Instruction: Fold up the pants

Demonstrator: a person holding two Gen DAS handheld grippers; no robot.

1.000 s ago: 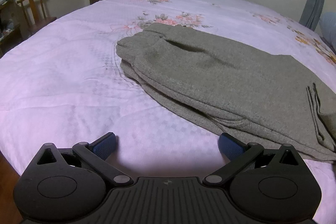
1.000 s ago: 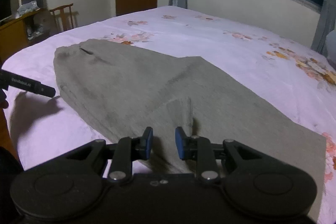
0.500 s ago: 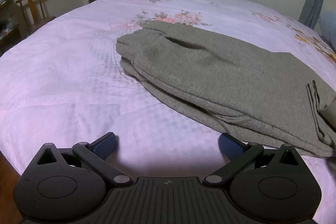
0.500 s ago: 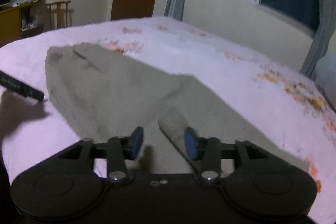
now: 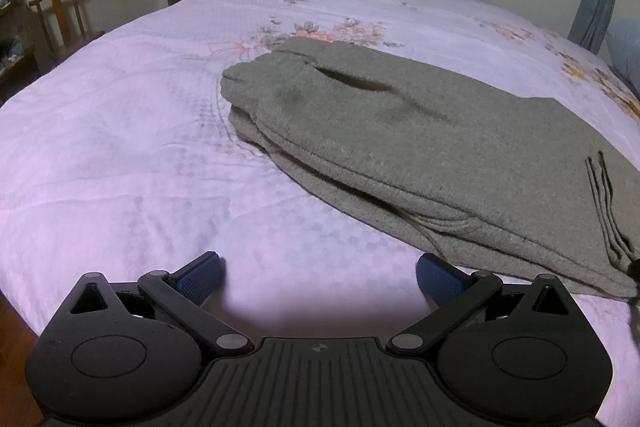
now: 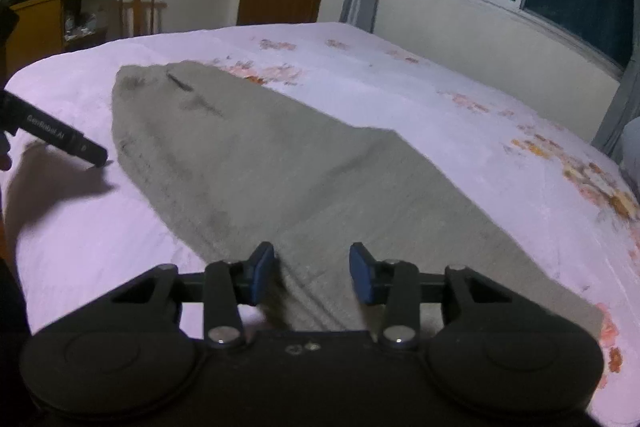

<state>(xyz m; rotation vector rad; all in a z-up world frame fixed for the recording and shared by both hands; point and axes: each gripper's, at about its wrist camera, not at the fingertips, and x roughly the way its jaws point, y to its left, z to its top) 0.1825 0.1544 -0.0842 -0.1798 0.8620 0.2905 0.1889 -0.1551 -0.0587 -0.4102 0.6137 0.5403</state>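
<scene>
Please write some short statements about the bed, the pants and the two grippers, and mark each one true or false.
1. The pants lie on the bed. True.
2. The pants are blue jeans. False: they are grey-green, of soft thick cloth.
3. The left gripper is open, with only bedcover between its fingers. True.
4. The right gripper is clamped shut on the pants. False: its jaws have just been closing, but a gap remains; the cloth lies between and under the fingers, and no pad presses on it.
5. The pants hang over the wooden chair. False: the chair stands apart, beside the bed.
</scene>
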